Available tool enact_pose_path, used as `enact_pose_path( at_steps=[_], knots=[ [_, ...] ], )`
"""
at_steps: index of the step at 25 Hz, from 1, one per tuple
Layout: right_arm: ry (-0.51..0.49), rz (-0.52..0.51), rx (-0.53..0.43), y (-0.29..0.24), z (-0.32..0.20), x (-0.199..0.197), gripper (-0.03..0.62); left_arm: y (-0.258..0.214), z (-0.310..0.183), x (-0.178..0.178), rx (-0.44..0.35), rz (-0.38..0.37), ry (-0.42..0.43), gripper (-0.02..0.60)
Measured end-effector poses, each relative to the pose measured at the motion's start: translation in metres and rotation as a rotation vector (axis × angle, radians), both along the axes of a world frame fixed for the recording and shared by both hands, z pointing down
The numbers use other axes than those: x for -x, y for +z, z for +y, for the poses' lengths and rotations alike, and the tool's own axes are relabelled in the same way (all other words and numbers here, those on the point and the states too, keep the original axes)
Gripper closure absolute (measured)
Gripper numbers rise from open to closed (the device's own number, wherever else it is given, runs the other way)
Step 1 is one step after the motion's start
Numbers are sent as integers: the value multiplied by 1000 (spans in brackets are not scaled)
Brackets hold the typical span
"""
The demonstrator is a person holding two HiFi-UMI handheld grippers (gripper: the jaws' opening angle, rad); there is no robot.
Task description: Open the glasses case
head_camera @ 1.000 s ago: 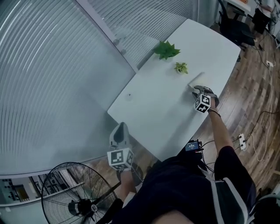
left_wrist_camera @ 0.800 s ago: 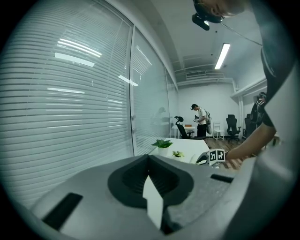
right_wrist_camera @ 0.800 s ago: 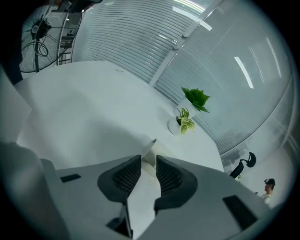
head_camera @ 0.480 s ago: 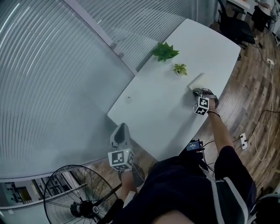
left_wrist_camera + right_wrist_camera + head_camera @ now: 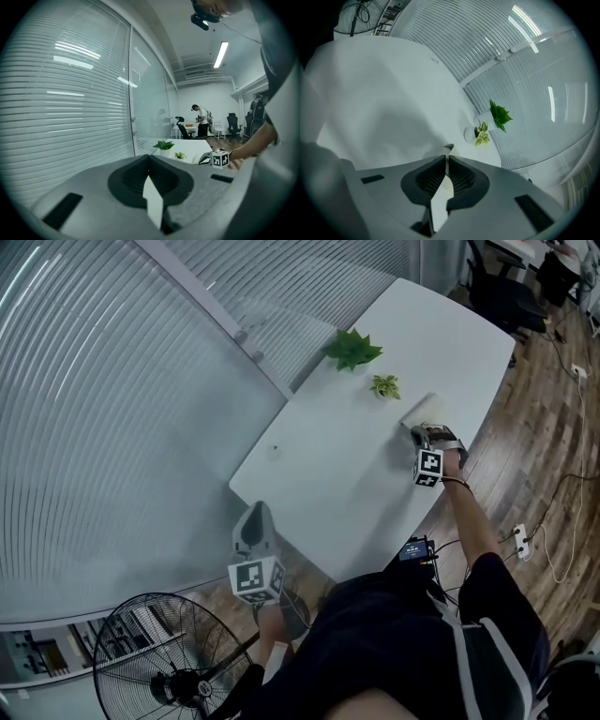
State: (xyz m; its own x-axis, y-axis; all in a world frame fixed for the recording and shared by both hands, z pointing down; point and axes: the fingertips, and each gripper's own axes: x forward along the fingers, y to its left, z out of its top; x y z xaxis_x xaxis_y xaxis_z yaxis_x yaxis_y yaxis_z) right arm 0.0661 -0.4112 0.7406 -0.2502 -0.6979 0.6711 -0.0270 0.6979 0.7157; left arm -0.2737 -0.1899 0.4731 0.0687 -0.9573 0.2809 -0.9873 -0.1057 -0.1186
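- Head view: one white glasses case (image 5: 421,410) is lying near the far right edge of the white table (image 5: 328,474). Its near end is being met by the right gripper (image 5: 419,434).
- One left gripper (image 5: 258,518) is being held well apart from the case, off the table's near edge. Two potted plants are being counted, a larger one (image 5: 352,350) and a smaller one (image 5: 384,386) that stands nearer the case. One standing fan (image 5: 155,662) is on the floor.
- Left gripper view: the left gripper's jaws are being kept pressed together, with nothing pinched between them. Both plants and the right gripper's marker cube (image 5: 220,159) are being seen far across the table.
- Right gripper view: the right gripper's jaws have just been closing and are now being held almost together. A thin white edge with a dark rim (image 5: 448,148) is poking out just past their tips. This is being judged to be the case's lip, pinched between the pads. The rest of the case is hidden beneath the gripper.
- Handling, as a judgement: the case is being taken for a light, stiff, smooth shell that is likely to slide or lift whole on the slick tabletop. The lid's free edge, opposite the hinge, is being judged the best place to grip it. The base may need steadying, and only the idle left gripper is free for that.
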Motion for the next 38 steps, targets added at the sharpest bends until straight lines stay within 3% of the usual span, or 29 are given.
enact_pose_path(
  at_steps=[8,25,30,38],
  knots=[
    [-13,-15,-40,-13,-16,16,560,1,5,15,-3,6,-39,583],
    [1,-152,44,-3,-59,58,560,4,11,42,27,-19,-98,583],
    [31,-131,126,24,-53,52,560,8,14,47,46,-21,-111,583],
    [53,-167,142,22,-58,51,560,7,4,46,44,-20,-104,583]
  ],
)
